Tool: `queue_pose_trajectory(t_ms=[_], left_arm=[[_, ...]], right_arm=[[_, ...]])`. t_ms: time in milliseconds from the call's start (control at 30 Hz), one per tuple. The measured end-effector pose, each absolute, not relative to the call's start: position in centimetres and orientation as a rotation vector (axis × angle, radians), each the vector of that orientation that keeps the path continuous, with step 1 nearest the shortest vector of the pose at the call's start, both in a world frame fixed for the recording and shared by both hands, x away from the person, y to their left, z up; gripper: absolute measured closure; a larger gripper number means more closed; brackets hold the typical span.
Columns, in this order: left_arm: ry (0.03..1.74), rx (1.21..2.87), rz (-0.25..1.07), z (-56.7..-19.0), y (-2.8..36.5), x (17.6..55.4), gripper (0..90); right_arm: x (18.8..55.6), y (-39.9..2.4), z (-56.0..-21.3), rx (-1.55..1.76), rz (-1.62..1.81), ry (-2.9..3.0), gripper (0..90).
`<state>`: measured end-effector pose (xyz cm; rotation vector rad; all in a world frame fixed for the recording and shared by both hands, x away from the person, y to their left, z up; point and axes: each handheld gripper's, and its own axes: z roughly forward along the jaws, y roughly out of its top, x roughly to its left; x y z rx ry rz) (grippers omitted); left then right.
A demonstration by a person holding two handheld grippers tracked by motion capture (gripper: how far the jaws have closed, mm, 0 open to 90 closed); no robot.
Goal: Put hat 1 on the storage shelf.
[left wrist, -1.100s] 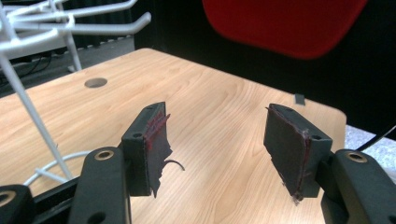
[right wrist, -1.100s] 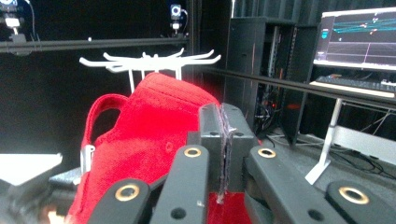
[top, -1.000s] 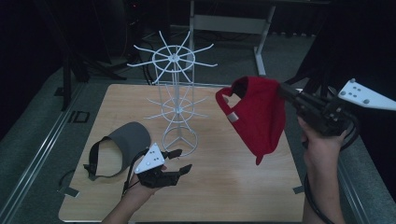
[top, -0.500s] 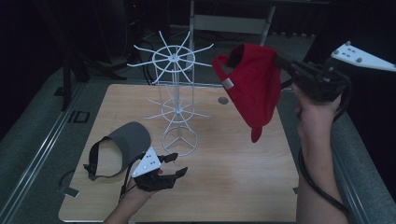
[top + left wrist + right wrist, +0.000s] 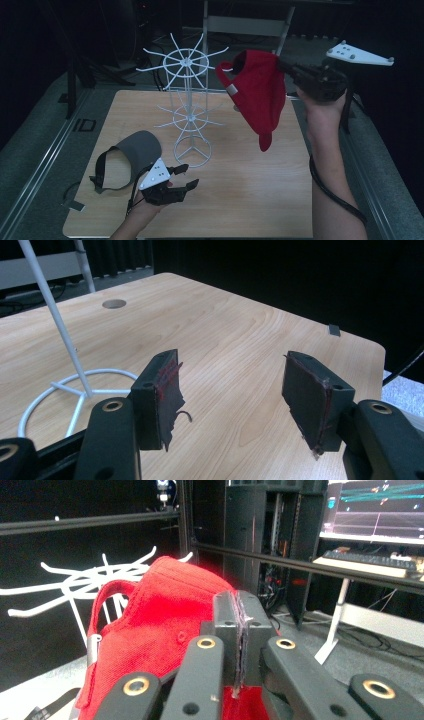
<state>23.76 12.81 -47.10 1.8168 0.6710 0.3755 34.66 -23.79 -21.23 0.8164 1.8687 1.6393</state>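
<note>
Held the red cap (image 5: 260, 95) pinched in the right gripper (image 5: 287, 67) beside the white rack (image 5: 186, 107), left gripper (image 5: 181, 178) spread near its base; probably needed a slow, level approach.

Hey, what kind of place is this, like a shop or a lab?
Probably a lab or test room, not a shop: a bare wooden table ringed by dark curtains, an equipment rack, and a monitor showing graphs above a keyboard.
</note>
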Motion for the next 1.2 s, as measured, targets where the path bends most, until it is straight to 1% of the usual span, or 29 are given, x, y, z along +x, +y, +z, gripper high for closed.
queue_pose_trajectory(t_ms=[367,767,1033,1133,1200], left_arm=[[0.69,1.803,0.369,-47.6,13.2,23.7,40.8],[0.7,1.802,0.371,-47.8,13.2,23.6,40.9],[0.703,1.808,0.368,-48.0,13.2,23.7,41.1],[0.706,1.811,0.37,-48.0,13.3,23.7,41.5],[0.704,1.817,0.375,-47.9,13.3,23.7,41.6]], right_arm=[[35.1,-23.5,-24.4,0.836,1.59,1.953,88.6],[34.8,-23.5,-27.6,0.832,1.616,2.034,88.2],[34.5,-23.5,-28.5,0.826,1.62,2.059,87.7],[34.3,-23.7,-28.6,0.816,1.626,2.058,84.7],[34.1,-23.8,-28.6,0.797,1.635,2.064,77.2]])
